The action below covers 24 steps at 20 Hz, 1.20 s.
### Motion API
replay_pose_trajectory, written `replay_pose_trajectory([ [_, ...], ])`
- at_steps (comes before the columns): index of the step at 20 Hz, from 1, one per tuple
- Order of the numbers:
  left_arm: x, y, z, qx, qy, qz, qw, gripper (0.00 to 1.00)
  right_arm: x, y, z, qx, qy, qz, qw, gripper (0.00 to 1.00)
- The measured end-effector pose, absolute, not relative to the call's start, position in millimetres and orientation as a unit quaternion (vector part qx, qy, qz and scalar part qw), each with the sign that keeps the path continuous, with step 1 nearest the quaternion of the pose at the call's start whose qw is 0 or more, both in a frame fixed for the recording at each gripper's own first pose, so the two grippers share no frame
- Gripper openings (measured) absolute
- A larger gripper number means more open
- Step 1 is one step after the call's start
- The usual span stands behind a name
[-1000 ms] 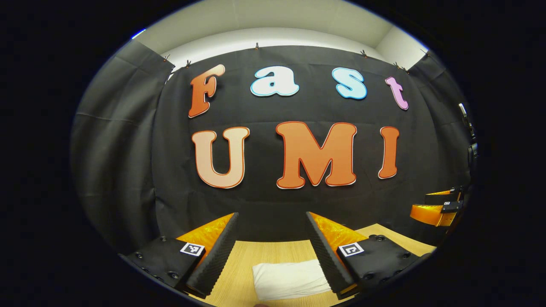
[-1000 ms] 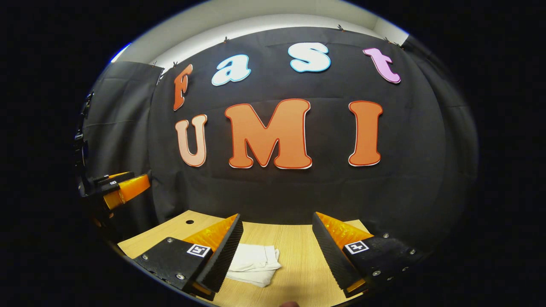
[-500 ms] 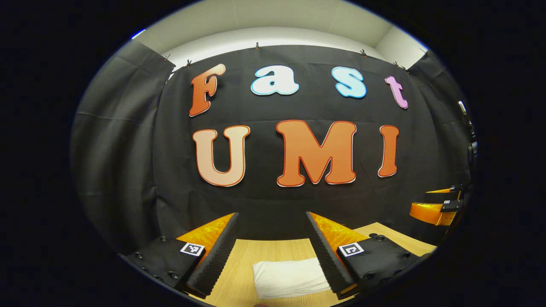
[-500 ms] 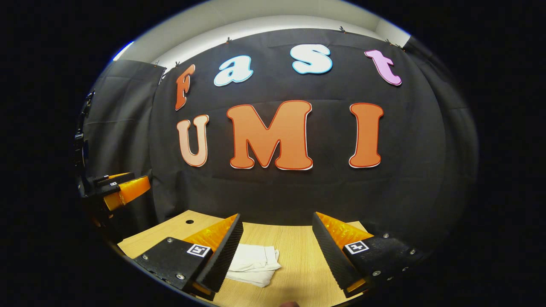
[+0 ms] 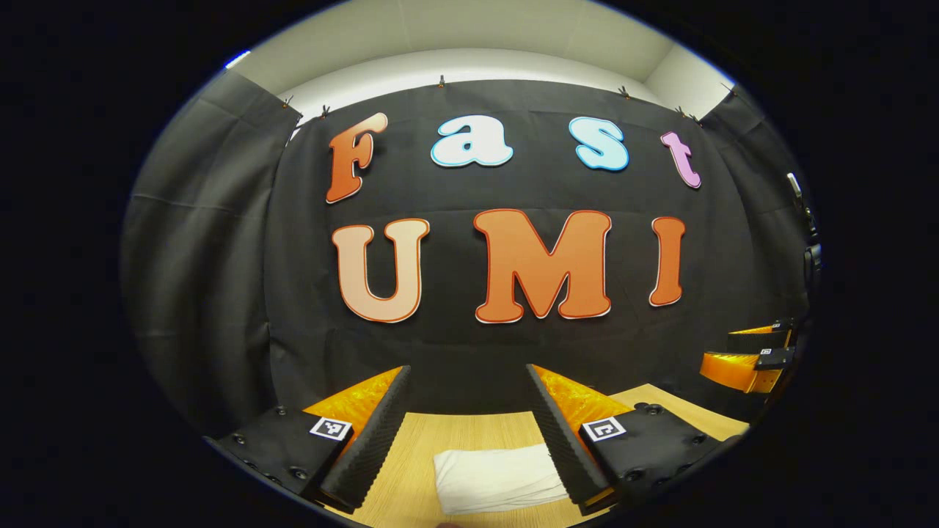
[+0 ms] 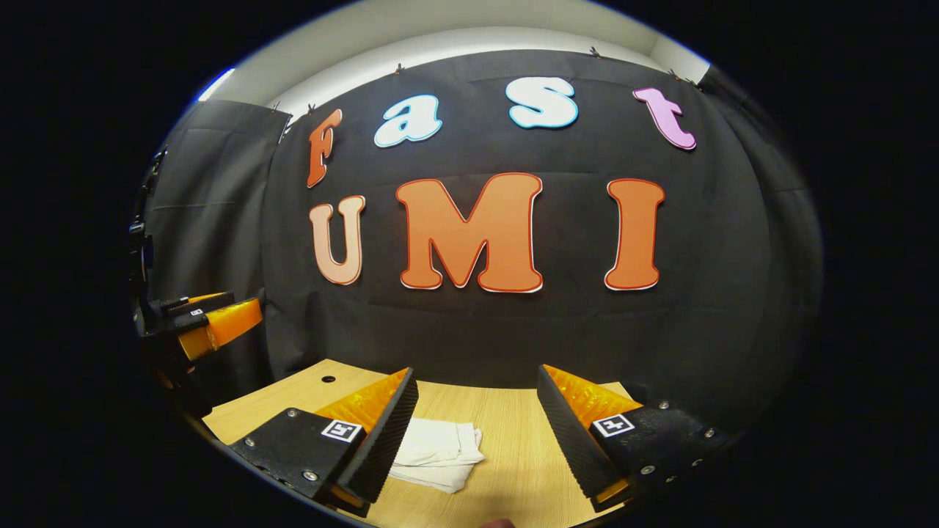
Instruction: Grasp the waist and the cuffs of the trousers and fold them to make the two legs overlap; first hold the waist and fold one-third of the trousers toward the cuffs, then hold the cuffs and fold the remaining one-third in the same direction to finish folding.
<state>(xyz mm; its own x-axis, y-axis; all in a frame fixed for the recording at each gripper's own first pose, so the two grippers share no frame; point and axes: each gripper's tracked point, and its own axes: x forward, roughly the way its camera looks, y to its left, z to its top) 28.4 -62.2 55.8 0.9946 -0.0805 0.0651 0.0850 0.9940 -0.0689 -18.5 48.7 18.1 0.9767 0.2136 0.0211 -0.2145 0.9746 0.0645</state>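
Observation:
White trousers (image 5: 497,478) lie folded into a small flat bundle on the wooden table (image 5: 433,447). In the left gripper view they sit low between my left gripper's fingers, partly behind the right finger. My left gripper (image 5: 469,378) hangs open above the table, holding nothing. In the right gripper view the same folded trousers (image 6: 439,453) rest beside the left finger, their layered edges facing right. My right gripper (image 6: 478,380) is open and holds nothing. Each gripper appears at the far edge of the other's view: the right gripper (image 5: 748,356), the left gripper (image 6: 209,323).
The wooden table (image 6: 513,447) runs up to the black cloth wall behind it. A small round hole (image 6: 328,379) marks the tabletop at its far left in the right gripper view. A dark stand with clamps (image 5: 807,235) rises at the right booth edge.
Both grippers stay open and almost still; the views drift only slightly. The folded trousers have not moved.

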Motion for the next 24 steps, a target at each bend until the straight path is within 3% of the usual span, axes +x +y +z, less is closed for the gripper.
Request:
replay_pose_trajectory([
  [14, 33, -64, 54, -0.024, -0.027, -0.038, 0.999, 0.96, -20, 53, 15, 0.019, -0.006, 0.113, 0.993, 0.98],
  [15, 35, -62, 56, -0.021, -0.028, -0.036, 0.999, 1.00, -21, 54, 15, 0.017, -0.006, 0.113, 0.993, 0.98],
  [24, 40, -35, 64, -0.020, -0.040, -0.050, 0.998, 0.96, -25, 62, 29, 0.034, -0.020, 0.078, 0.996, 0.98],
])
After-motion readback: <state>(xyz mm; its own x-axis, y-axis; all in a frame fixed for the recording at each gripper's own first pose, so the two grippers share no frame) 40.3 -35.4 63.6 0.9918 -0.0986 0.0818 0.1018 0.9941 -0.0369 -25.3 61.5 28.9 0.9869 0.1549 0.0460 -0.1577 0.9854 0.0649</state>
